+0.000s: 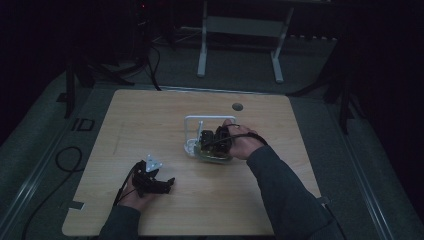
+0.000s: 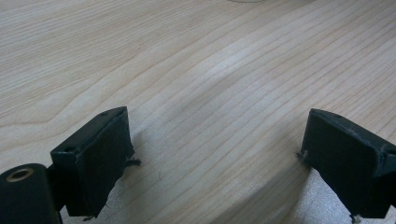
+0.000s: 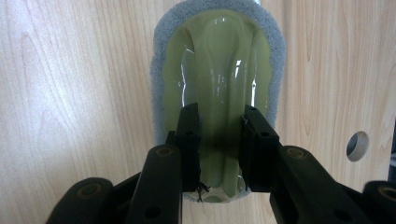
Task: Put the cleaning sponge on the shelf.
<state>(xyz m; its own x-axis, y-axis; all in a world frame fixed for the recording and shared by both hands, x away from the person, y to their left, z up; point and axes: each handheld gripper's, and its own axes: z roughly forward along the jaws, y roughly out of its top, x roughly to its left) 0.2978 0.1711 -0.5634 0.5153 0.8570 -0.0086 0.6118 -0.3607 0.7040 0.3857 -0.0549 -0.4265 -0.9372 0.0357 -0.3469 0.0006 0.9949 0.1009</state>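
We grip the scrubber (image 3: 217, 93) by its green ridge in our right gripper (image 3: 219, 149), beside the white rack (image 1: 192, 125). Our left gripper (image 2: 215, 158) rests wide and empty, well apart from the rack. Next we likely lift.

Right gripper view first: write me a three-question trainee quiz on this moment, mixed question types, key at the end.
1. True or false: the right gripper has its jaws closed on the raised green handle of the scrubber.
2. Which describes the left gripper? A) gripping a cloth B) open over bare table C) shut on a rack
3. Fill in: in the high view, a white ___ stands on the table beside the right hand.

Key: 1 true; 2 B; 3 rack
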